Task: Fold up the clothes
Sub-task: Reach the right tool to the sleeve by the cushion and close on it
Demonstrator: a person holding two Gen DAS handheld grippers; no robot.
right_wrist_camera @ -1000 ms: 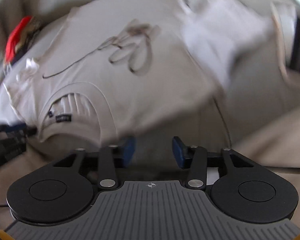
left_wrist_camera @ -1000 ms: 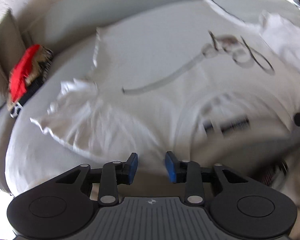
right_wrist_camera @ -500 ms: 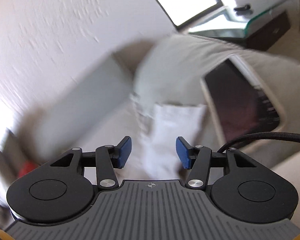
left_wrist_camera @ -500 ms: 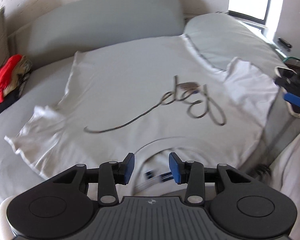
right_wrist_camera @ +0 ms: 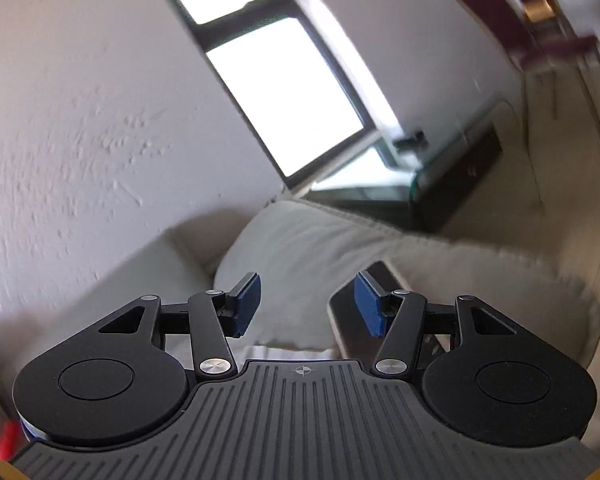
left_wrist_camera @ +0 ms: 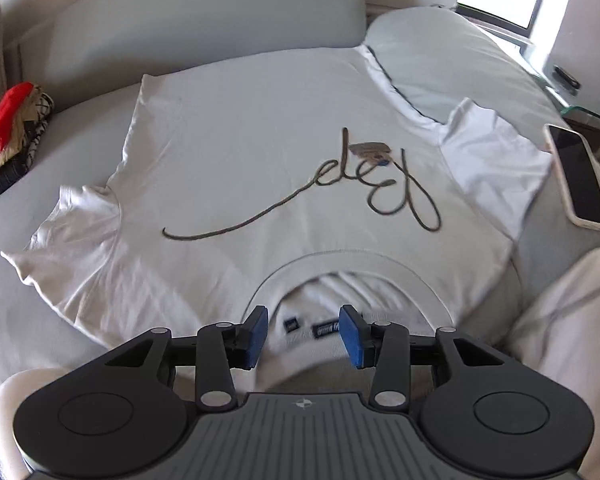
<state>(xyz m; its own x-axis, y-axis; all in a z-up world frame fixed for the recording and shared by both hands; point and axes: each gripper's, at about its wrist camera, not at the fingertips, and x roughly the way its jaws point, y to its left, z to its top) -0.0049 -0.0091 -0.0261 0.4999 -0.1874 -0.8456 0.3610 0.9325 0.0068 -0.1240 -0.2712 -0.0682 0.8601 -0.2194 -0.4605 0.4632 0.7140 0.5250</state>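
sofa (left_wrist_camera: 204,20) — white shirt (left_wrist_camera: 260,152) spread flat

The right gripper (right_wrist_camera: 306,306) points up at the window (right_wrist_camera: 278,84), fingers spread and empty, a phone (right_wrist_camera: 350,322) lying on the sofa arm (right_wrist_camera: 300,248) just below.

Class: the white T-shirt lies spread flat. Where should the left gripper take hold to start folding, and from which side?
Probably the left sleeve of the T-shirt: it sticks out flat past the body with a free edge. Bring the open left gripper in from that outer side, pinching the hem.
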